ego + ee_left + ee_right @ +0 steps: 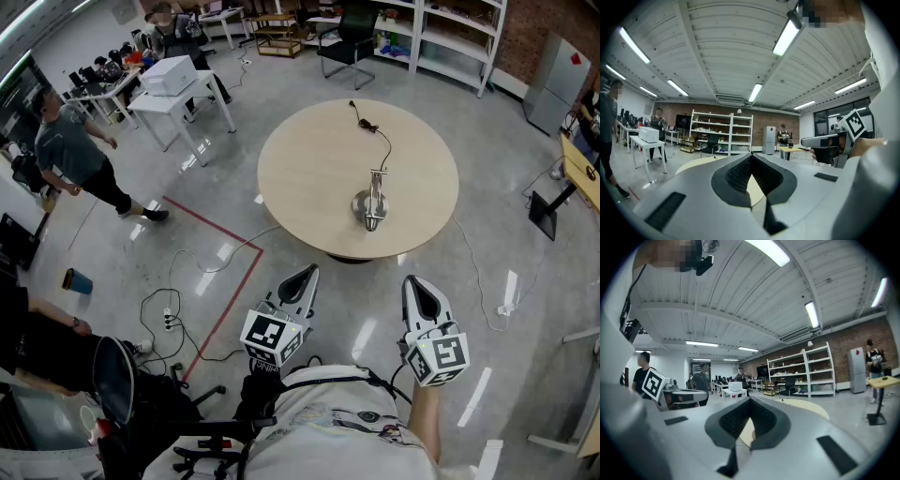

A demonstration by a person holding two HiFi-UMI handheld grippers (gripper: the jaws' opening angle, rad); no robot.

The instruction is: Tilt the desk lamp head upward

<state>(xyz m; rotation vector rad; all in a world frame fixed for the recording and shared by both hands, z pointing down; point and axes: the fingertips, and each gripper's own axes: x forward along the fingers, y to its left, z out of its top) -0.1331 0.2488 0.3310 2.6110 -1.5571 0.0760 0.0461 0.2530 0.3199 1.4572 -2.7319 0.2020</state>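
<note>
A silver desk lamp stands on the round beige table, right of its middle; its head lies low over the round base, and a black cord runs off toward the far rim. Both grippers hang close to my body, short of the table's near edge and well apart from the lamp. My left gripper is shut with nothing in it. My right gripper is shut and empty too. In both gripper views the jaws point level across the room, and the lamp is hidden there.
A red tape line and a power strip with cables lie on the floor at left. A black chair stands by my left leg. A person walks near a white table. Shelves line the back wall.
</note>
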